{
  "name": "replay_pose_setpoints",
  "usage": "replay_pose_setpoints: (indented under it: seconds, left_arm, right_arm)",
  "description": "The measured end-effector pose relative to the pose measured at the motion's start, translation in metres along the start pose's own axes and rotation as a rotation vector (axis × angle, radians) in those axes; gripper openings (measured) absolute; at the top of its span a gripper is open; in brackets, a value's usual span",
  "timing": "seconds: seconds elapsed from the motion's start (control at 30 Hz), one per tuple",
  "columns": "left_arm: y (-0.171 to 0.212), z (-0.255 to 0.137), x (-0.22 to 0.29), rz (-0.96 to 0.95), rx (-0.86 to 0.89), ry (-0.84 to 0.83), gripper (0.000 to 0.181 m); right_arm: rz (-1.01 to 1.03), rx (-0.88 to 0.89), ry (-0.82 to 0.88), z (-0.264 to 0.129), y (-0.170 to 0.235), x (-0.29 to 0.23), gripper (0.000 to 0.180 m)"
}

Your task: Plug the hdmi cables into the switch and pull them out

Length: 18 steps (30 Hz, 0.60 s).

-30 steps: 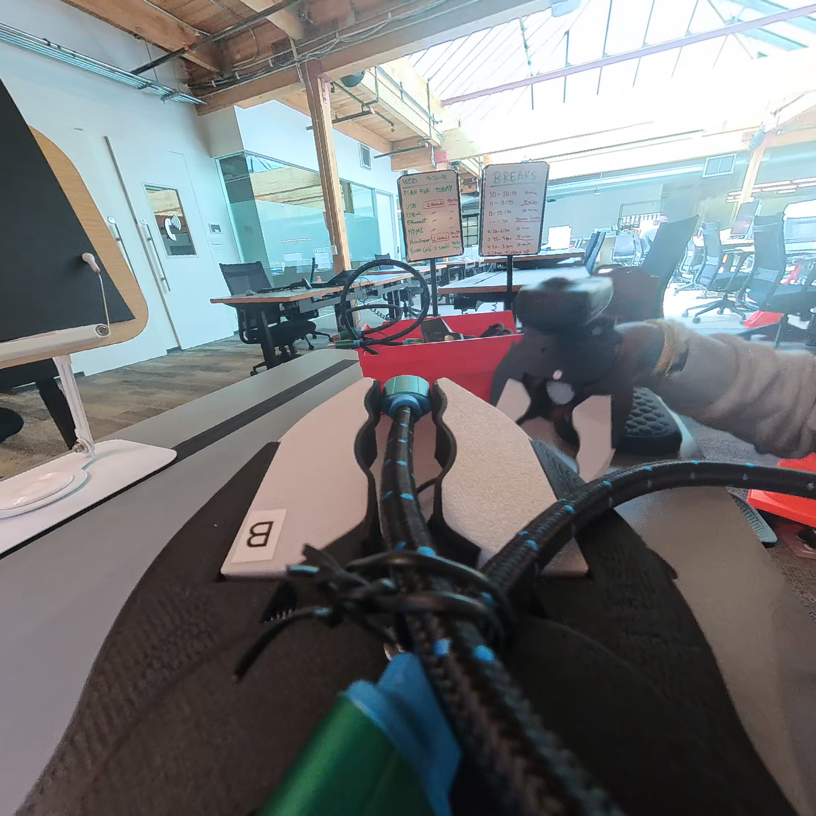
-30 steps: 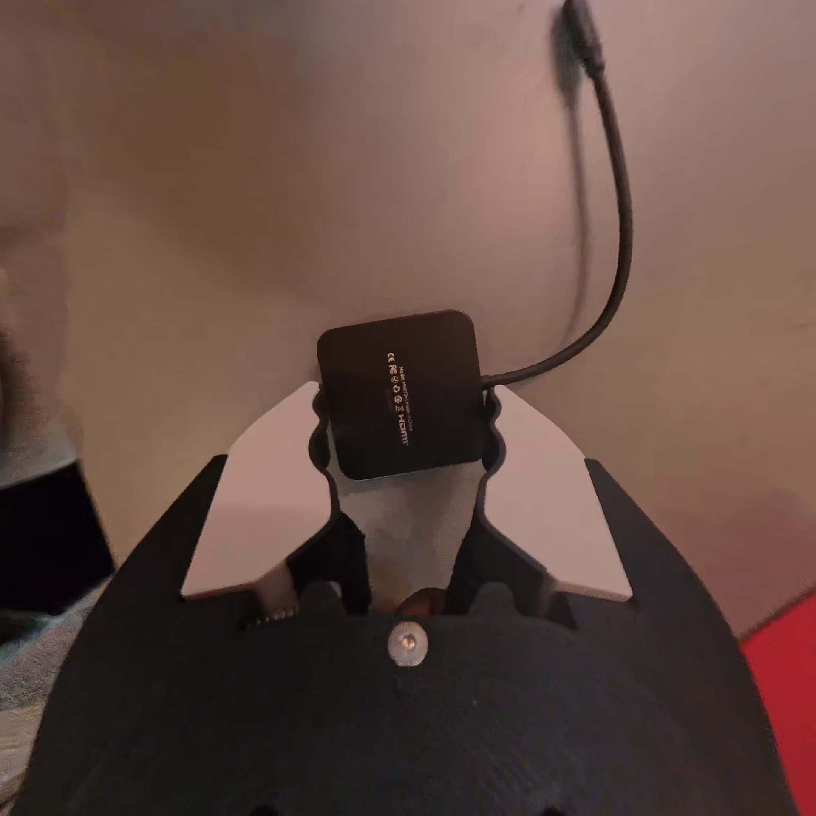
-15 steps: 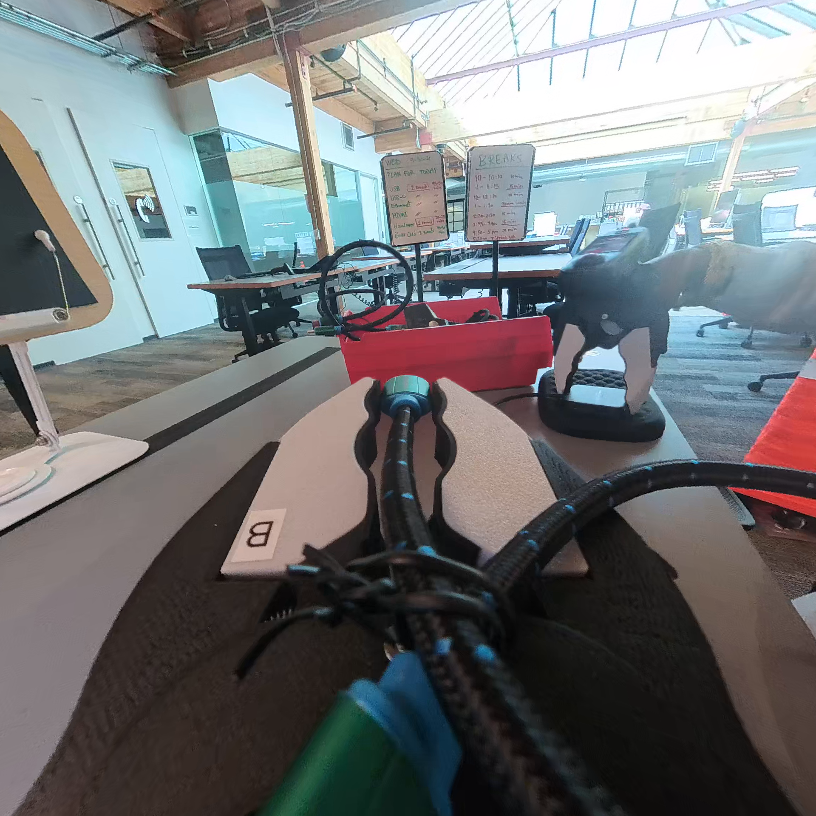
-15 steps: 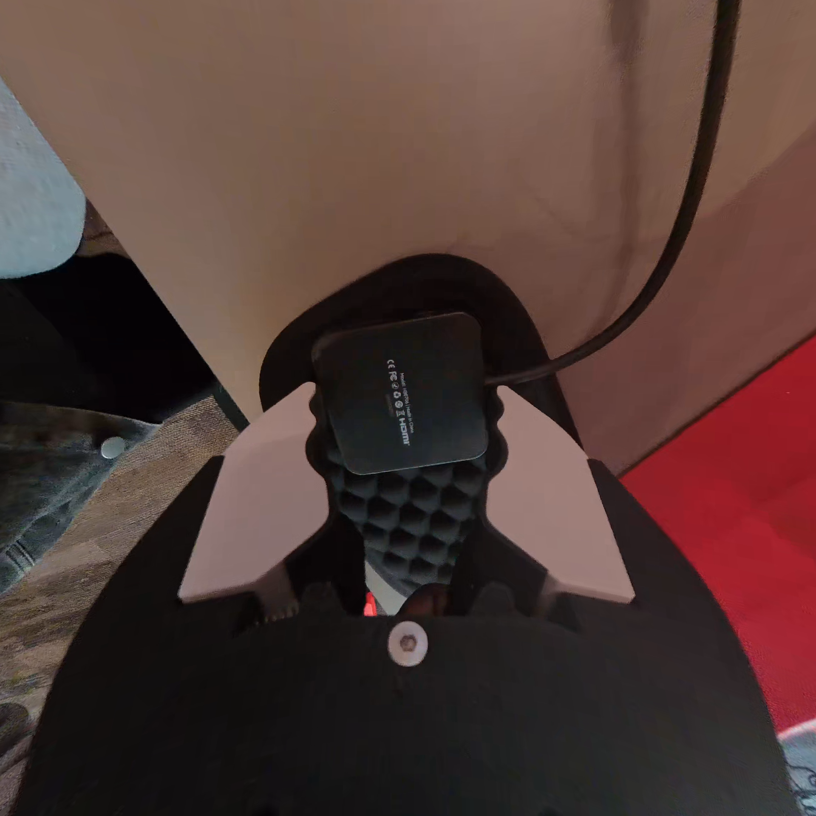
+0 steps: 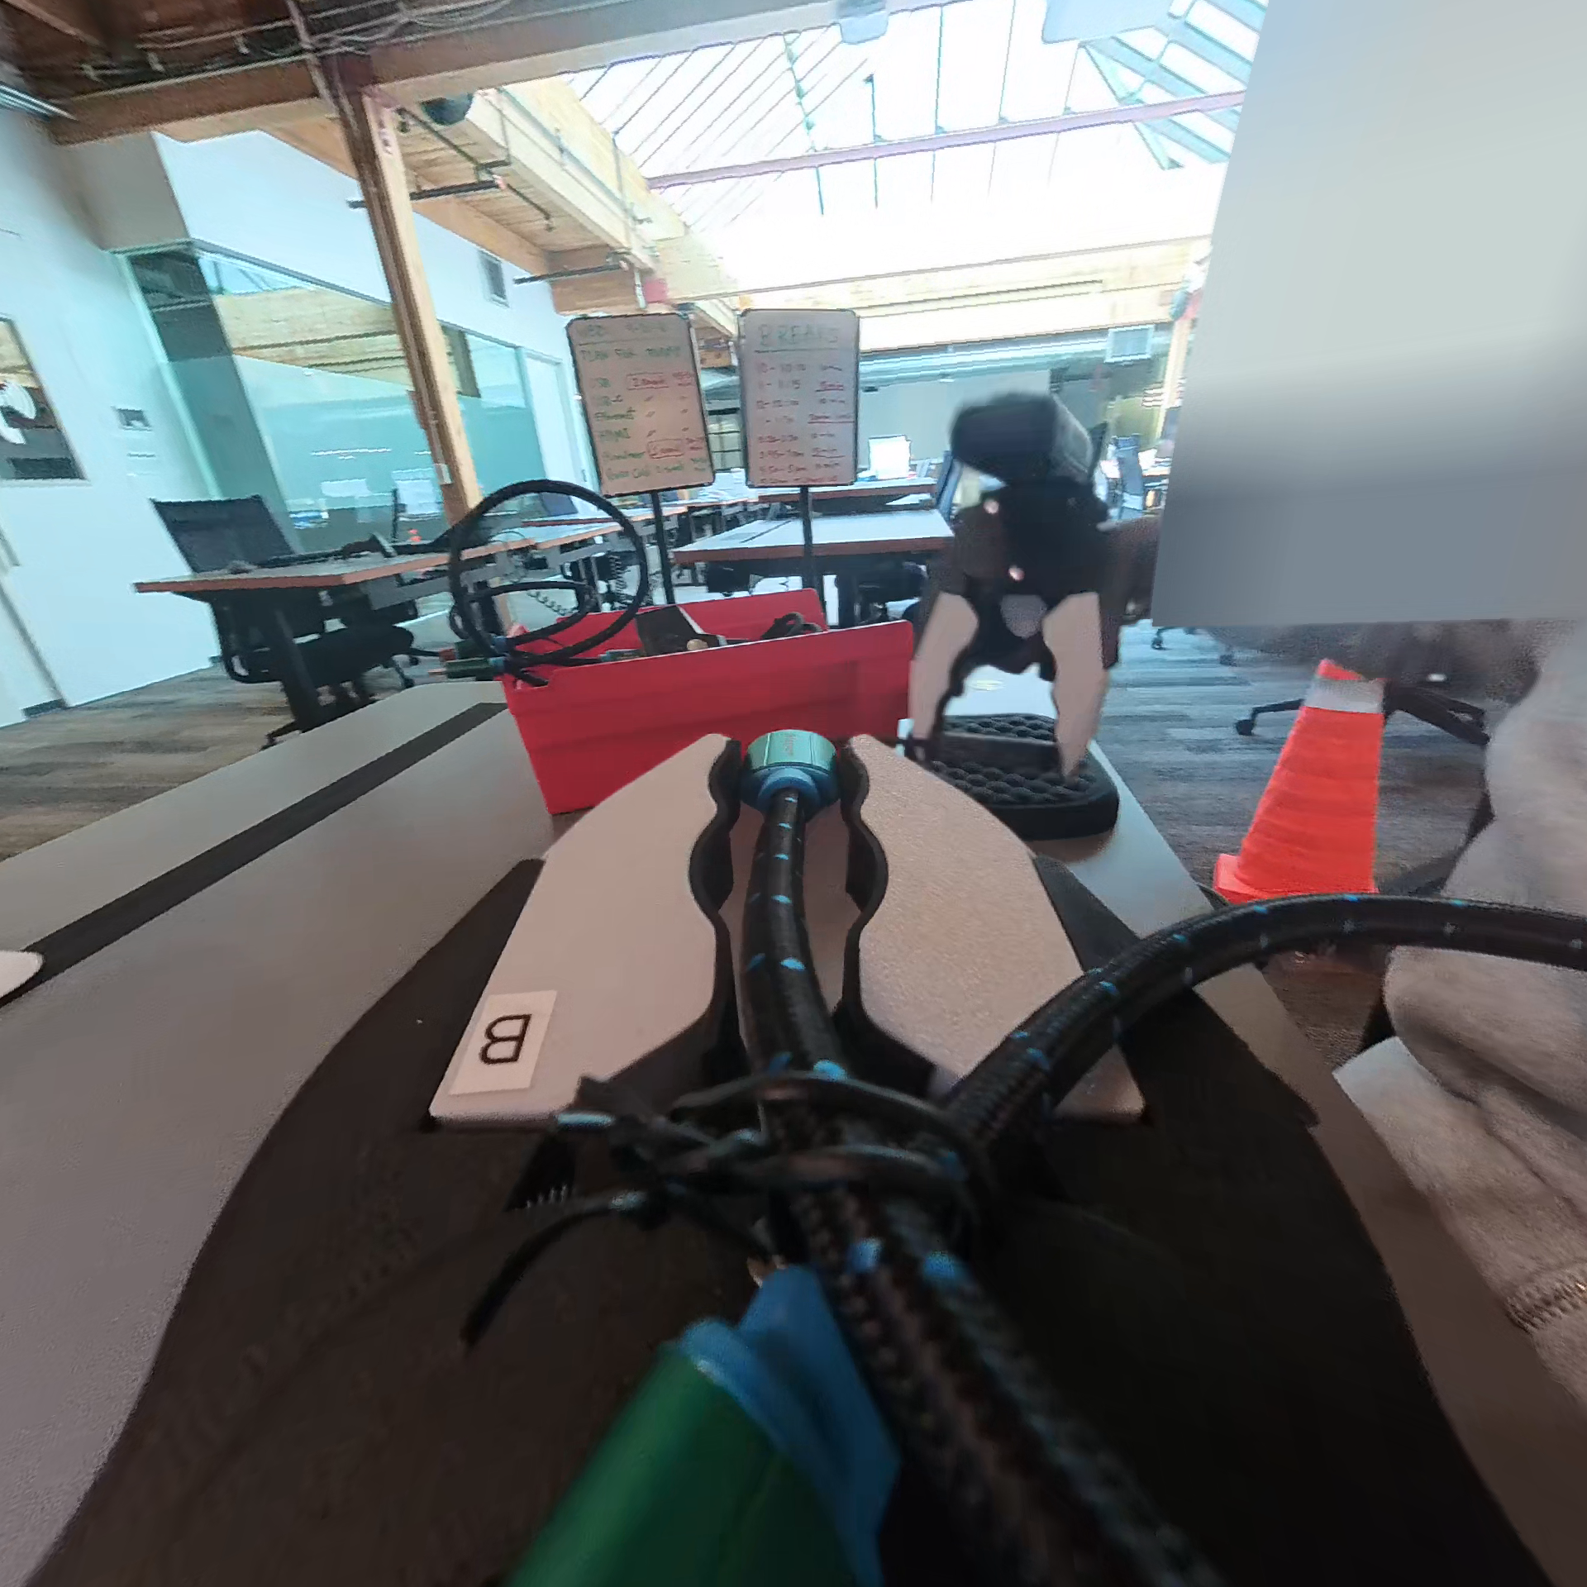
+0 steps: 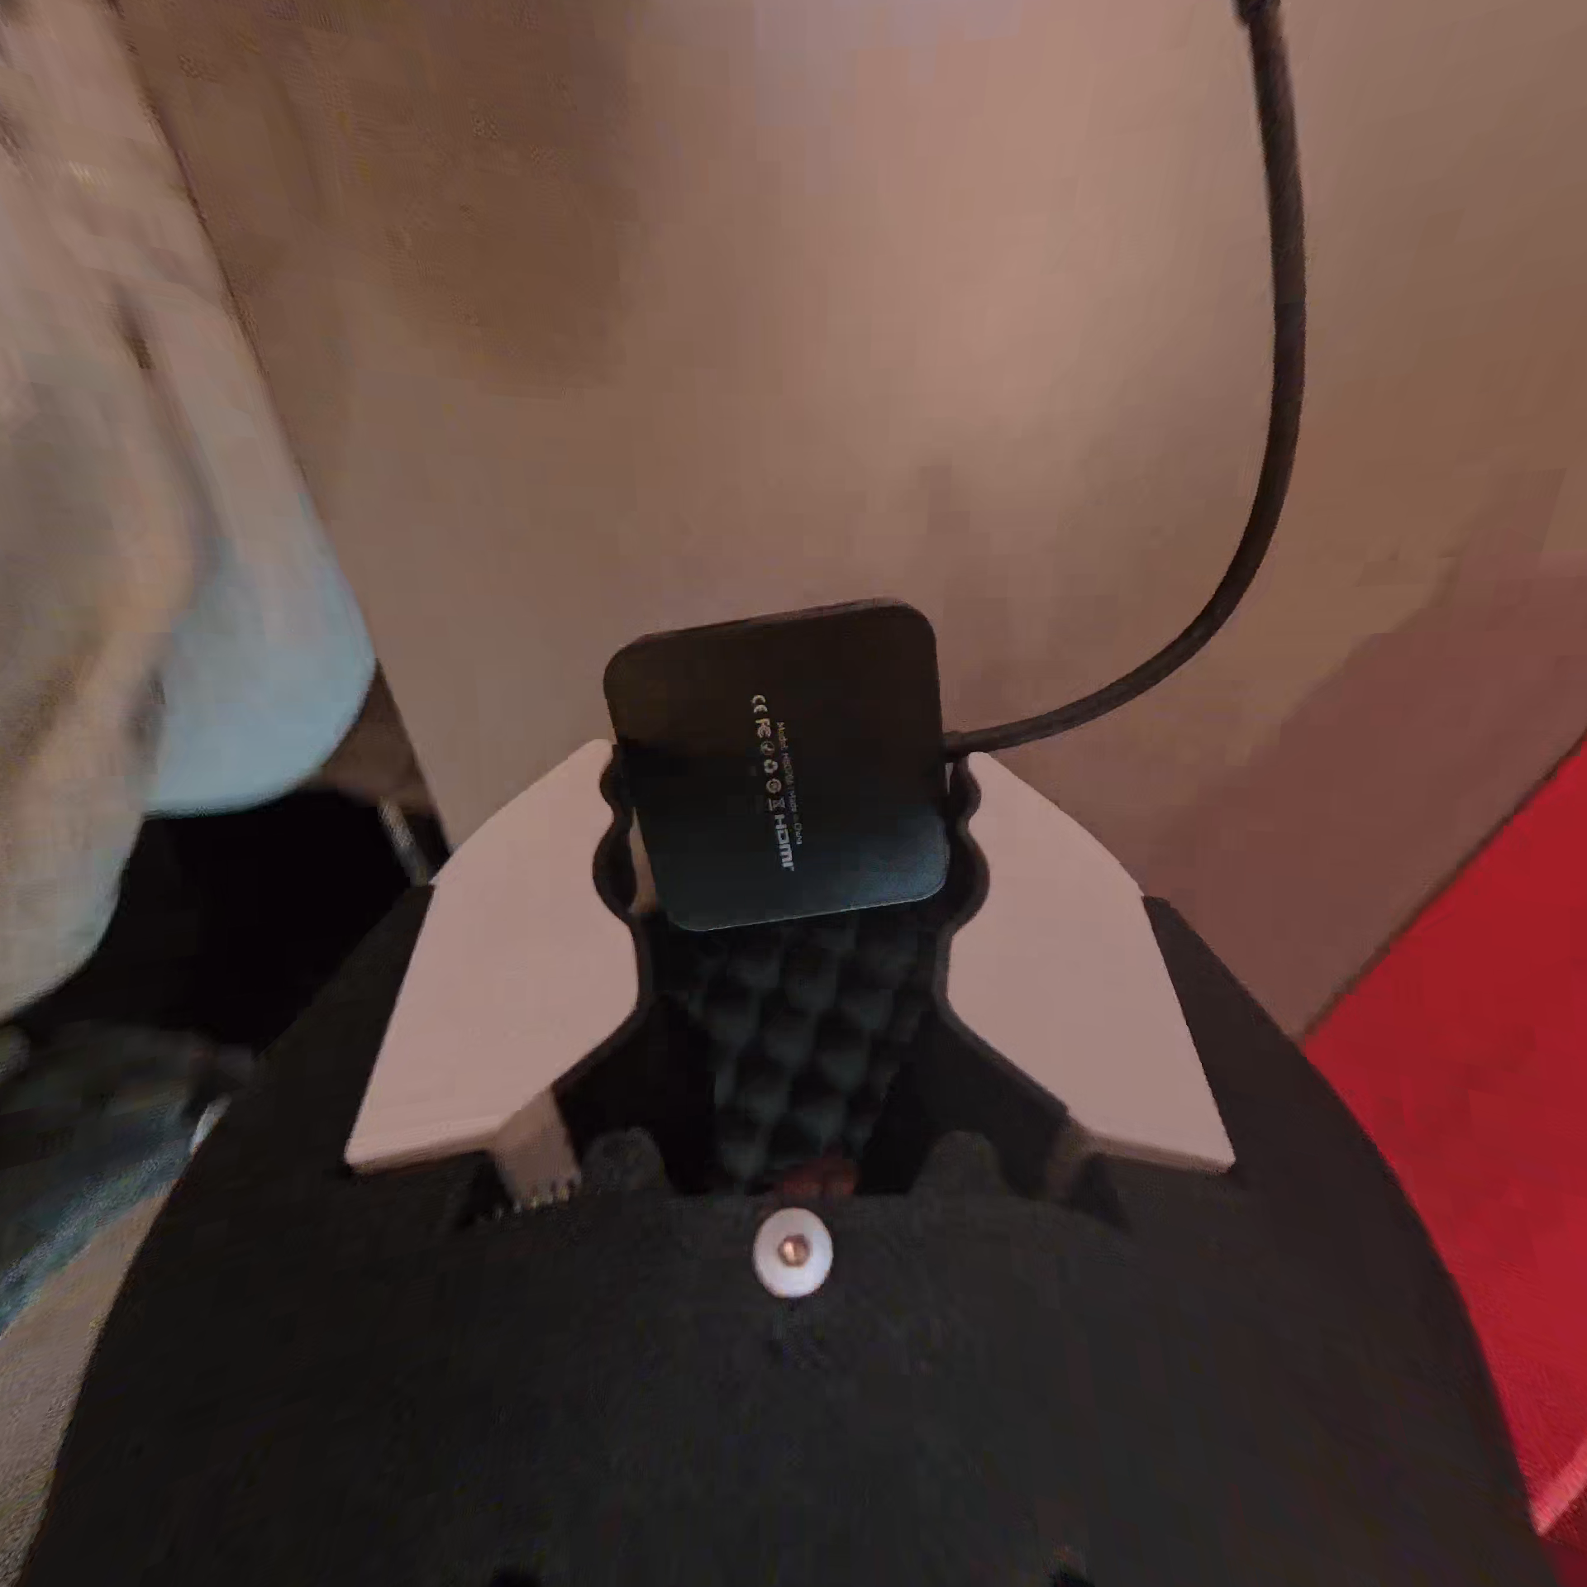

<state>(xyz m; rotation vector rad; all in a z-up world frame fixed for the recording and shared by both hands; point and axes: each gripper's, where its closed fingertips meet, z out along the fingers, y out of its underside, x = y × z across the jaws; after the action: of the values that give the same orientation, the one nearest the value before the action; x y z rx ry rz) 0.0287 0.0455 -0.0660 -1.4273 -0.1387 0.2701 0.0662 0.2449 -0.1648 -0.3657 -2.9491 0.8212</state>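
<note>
Gripping the flat black switch (image 6: 777, 773) and a braided HDMI cable (image 5: 786, 902), your jaws hid both ports.

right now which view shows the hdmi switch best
The right wrist view: the black hdmi switch fills the centre, held between the right gripper fingers, its attached cable visible. In the left wrist view that gripper shows far off and blurred, and the switch cannot be made out.

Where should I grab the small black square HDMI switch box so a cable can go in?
Grip the small black square HDMI switch box across its two flat side edges, coming from the rear end, as the right hand-held gripper does. Its thin black cable exits one side, so stay behind that.
</note>
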Motion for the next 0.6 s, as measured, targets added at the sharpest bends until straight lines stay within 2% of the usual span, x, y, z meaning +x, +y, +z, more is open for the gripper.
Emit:
replay_pose_setpoints:
  seconds: [0.03, 0.13, 0.2, 0.3, 0.43, 0.53, 0.6]
  left_arm:
    - [0.001, 0.001, 0.002, 0.002, -0.007, 0.013, 0.021]
    - [0.005, 0.002, 0.007, 0.033, -0.026, 0.035, 0.021]
    - [0.007, 0.001, 0.006, 0.057, -0.042, 0.029, 0.021]
    - [0.015, -0.002, -0.003, 0.120, -0.103, -0.019, 0.021]
    - [0.039, -0.008, -0.006, 0.238, -0.284, -0.008, 0.021]
    - [0.052, -0.005, 0.005, 0.187, -0.327, 0.070, 0.021]
    - [0.060, -0.004, 0.004, 0.217, -0.374, 0.062, 0.021]
  right_arm:
    - [-0.030, 0.089, 0.014, 0.000, -0.025, 0.003, 0.071]
    - [-0.140, 0.272, 0.058, 0.011, -0.095, 0.017, 0.071]
    - [-0.195, 0.357, 0.017, 0.027, -0.136, 0.020, 0.071]
    - [-0.246, 0.402, -0.014, 0.057, -0.175, 0.030, 0.071]
    - [-0.291, 0.400, -0.050, 0.084, -0.176, 0.027, 0.071]
    - [-0.311, 0.426, -0.064, 0.092, -0.165, 0.022, 0.071]
    - [-0.338, 0.396, -0.044, 0.095, -0.159, 0.024, 0.071]
